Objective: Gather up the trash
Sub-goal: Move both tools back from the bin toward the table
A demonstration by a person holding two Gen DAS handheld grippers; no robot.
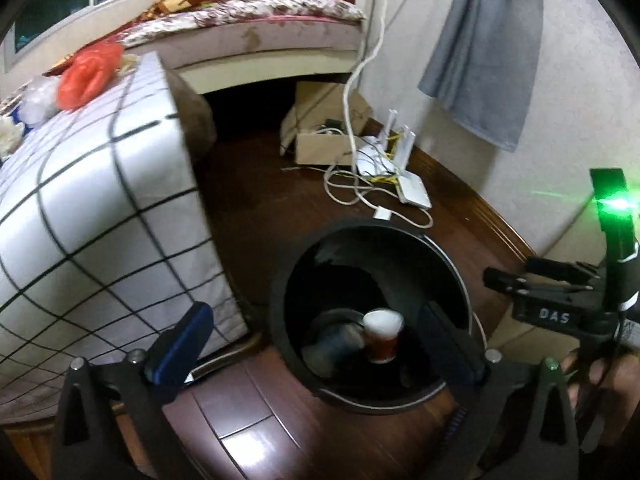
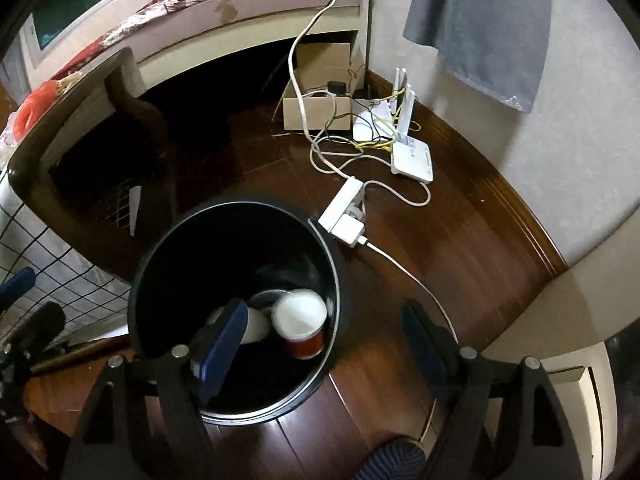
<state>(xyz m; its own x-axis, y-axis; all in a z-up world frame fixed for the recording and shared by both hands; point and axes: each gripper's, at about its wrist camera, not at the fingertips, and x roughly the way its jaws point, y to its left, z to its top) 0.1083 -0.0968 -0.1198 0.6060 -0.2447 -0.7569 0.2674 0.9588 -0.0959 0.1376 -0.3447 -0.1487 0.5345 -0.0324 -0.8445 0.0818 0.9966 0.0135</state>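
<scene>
A black round trash bin (image 1: 280, 292) (image 2: 160, 248) stands on the dark wooden floor. At its bottom a red paper cup (image 1: 382, 338) (image 2: 302, 328) with a white inside rests beside a pale cup (image 2: 256, 322) and other dim trash. My left gripper (image 1: 316, 344) hangs open over the bin, and nothing is between its blue pads. My right gripper (image 2: 324, 344) is open as well. Its left finger is over the bin's mouth and its right finger is outside the rim. Neither gripper holds anything.
A table with a checked cloth (image 1: 100, 200) stands left of the bin, with an orange plastic bag (image 1: 88, 76) on it. Behind the bin lie a power strip (image 2: 344, 216), cables, a white router (image 2: 412, 156) and a cardboard box (image 2: 316, 112). A grey towel (image 2: 480, 20) hangs on the wall.
</scene>
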